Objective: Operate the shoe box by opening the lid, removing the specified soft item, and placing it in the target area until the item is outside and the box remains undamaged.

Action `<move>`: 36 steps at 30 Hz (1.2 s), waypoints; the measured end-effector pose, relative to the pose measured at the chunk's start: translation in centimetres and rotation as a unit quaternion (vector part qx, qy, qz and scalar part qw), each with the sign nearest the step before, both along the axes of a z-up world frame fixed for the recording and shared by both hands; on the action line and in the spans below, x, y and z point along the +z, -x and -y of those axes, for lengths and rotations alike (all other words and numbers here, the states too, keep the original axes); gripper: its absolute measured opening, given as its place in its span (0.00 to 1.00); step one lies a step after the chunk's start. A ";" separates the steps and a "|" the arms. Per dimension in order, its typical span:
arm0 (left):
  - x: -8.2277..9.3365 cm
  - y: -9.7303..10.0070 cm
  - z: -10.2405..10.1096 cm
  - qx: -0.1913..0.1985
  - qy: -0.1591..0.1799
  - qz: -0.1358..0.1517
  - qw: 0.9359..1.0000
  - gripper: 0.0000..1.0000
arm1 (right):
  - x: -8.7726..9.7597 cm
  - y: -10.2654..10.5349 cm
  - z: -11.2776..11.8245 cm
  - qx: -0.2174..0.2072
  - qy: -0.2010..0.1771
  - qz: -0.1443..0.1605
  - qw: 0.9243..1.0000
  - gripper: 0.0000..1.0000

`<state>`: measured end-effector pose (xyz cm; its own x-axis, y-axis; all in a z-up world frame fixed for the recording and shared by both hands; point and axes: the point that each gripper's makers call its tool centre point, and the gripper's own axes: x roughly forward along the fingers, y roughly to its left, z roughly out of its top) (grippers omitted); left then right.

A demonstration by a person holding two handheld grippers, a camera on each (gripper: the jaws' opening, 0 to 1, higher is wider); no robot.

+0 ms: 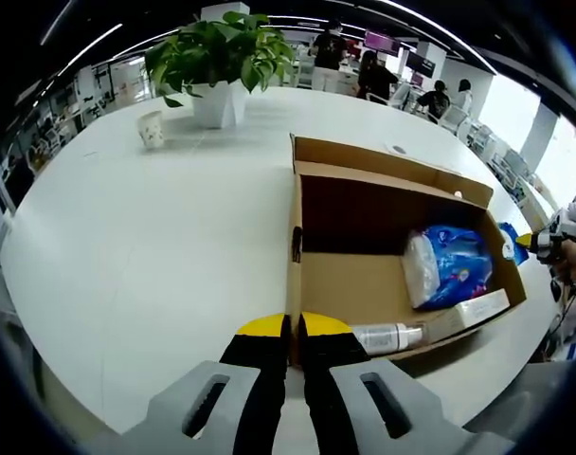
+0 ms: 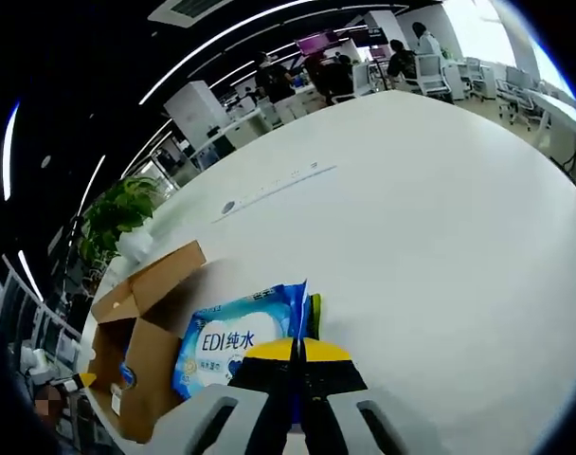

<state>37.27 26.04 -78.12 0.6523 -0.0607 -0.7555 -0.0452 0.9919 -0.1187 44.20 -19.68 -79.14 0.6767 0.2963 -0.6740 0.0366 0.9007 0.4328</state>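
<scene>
Item: left gripper (image 1: 294,334). Jaws are closing on the near wall of the shoe box (image 1: 364,313), pinching its cardboard edge and steadying the box on the white tabletop (image 1: 155,256).

Item: right gripper (image 2: 297,353). Jaws are pinching the edge of a blue wipes packet (image 2: 236,343), which is hanging outside the box, over open tabletop just beside the box's flap (image 2: 155,275).

Step in hand, as judged: carrying the soft packet to the target area. Advice: keep the pinch on the packet's seam firm, since a thin edge grip may be slipping under the packet's weight; lower it flat onto the tabletop well apart from the box before releasing. The left grip should be holding lightly, so the cardboard wall is not creasing.

Container: shoe box, lid open, flaps standing up at the far side. Contents showing in the left gripper view: a second blue soft pack (image 1: 449,265) lying toward the right end, a white flat carton (image 1: 477,308) along the near right wall, and a small bottle (image 1: 387,335) lying against the near wall.

Also on the tabletop: a potted plant (image 1: 217,66) and a paper cup (image 1: 152,129) at the far edge.
</scene>
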 end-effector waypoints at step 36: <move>0.0 -0.1 -0.1 0.000 0.001 0.000 1.000 0.02 | -3.4 -3.8 2.0 0.008 0.000 -0.007 1.000 0.00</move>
<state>37.35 26.18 -78.13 0.6521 -0.0616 -0.7556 -0.0460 0.9916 -0.1206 48.00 -21.72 -82.56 0.6629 0.3066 -0.6831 0.0289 0.9011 0.4326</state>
